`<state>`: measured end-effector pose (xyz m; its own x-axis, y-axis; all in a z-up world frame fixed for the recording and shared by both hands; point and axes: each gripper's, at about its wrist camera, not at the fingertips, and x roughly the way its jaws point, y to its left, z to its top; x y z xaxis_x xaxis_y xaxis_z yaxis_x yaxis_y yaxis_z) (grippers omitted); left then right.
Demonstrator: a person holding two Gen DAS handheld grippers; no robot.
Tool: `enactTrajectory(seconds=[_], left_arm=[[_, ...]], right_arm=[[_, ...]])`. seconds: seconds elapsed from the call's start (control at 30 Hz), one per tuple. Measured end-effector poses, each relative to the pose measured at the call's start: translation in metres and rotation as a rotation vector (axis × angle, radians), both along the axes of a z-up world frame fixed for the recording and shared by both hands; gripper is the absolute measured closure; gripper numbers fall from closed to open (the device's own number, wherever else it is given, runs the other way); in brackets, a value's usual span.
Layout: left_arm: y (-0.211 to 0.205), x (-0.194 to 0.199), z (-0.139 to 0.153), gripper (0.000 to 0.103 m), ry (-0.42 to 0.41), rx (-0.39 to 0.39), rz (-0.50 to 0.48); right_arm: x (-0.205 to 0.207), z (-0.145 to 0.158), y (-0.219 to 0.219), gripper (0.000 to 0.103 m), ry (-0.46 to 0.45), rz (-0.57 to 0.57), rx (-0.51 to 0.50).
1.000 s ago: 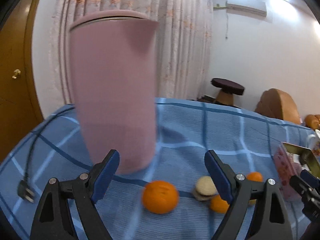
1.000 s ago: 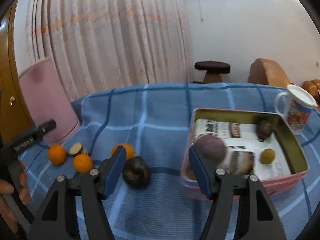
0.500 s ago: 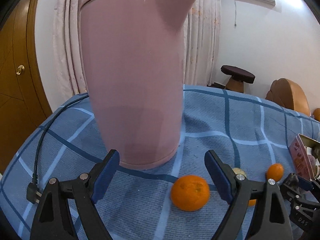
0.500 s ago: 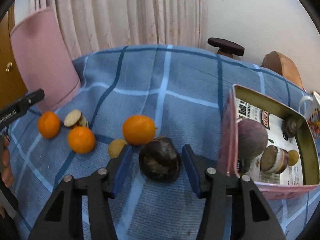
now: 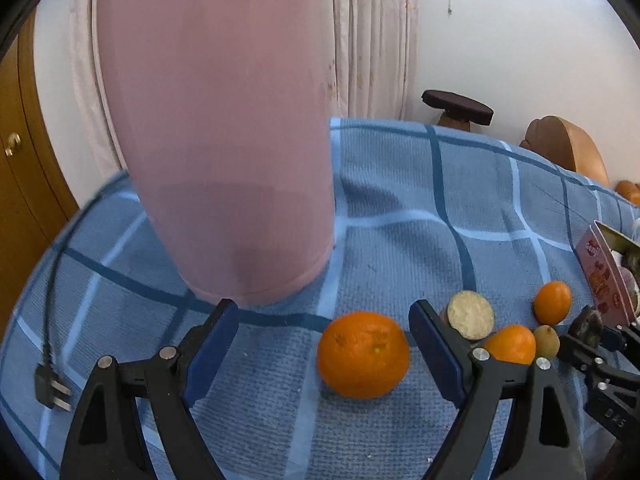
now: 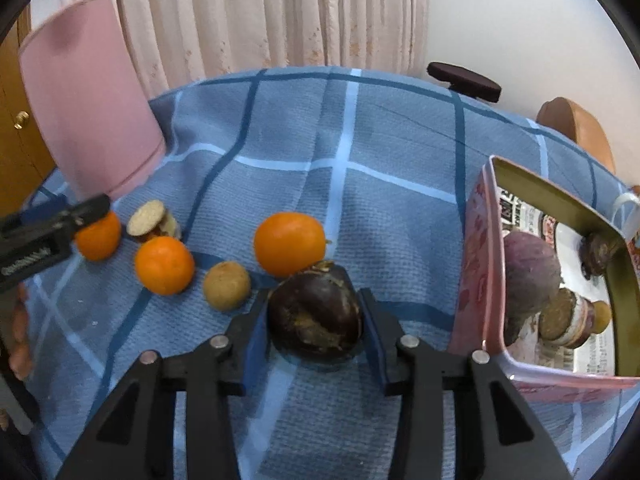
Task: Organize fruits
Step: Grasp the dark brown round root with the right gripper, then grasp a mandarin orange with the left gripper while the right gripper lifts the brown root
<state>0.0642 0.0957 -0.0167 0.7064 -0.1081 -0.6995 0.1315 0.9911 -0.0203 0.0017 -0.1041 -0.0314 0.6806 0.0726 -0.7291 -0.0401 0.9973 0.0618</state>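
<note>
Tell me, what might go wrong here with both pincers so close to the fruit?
The right gripper has its fingers against a dark fruit with a cracked-looking skin; a hard squeeze might split it, a loose one drop it. The pink tin stands close, so a low carry could clip its wall. The left gripper is open around an orange that sits off-centre, toward one finger, and might roll away on closing.

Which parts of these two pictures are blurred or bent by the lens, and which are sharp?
Left wrist view: the pink kettle is soft and smeared, while the nearest orange is fairly sharp; the tablecloth lines curve with the fisheye. Right wrist view: the dark fruit between the right hand-held gripper pads is sharp; the pink tin bends near the edge, and black corners frame both views.
</note>
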Motion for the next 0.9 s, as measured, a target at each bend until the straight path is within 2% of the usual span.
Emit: enactTrajectory(seconds=[0.07, 0.17, 0.27, 0.3, 0.37, 0.43, 0.63, 0.67, 0.9], left_arm=[[0.001, 0.002, -0.005, 0.015, 0.023, -0.009, 0.007], [-0.002, 0.001, -0.006, 0.015, 0.012, 0.008, 0.001], [-0.009, 0.001, -0.009, 0.015, 0.013, 0.047, -0.011], [-0.008, 0.001, -0.009, 0.017, 0.014, 0.036, -0.015], [-0.005, 0.002, -0.009, 0.033, 0.023, -0.007, -0.031], [-0.003, 0.003, -0.011, 0.037, 0.041, -0.048, -0.052], [-0.016, 0.003, -0.013, 0.05, 0.066, -0.027, -0.088], [-0.017, 0.006, -0.016, 0.052, 0.088, -0.019, -0.085], [-0.02, 0.002, -0.011, 0.054, 0.045, -0.013, -0.057]], right_arm=[[-0.014, 0.01, -0.004, 0.058, -0.074, 0.009, 0.019], [-0.031, 0.022, -0.005, 0.058, -0.173, 0.022, 0.034], [-0.038, 0.027, -0.008, 0.058, -0.216, 0.017, 0.049], [-0.037, 0.028, -0.007, 0.058, -0.217, 0.017, 0.051], [-0.036, 0.029, -0.007, 0.058, -0.216, 0.014, 0.056], [-0.034, 0.028, -0.005, 0.058, -0.217, 0.013, 0.056], [-0.034, 0.028, -0.007, 0.058, -0.211, 0.016, 0.049], [-0.034, 0.027, -0.006, 0.058, -0.209, 0.015, 0.048], [-0.038, 0.028, -0.005, 0.058, -0.238, 0.005, 0.042]])
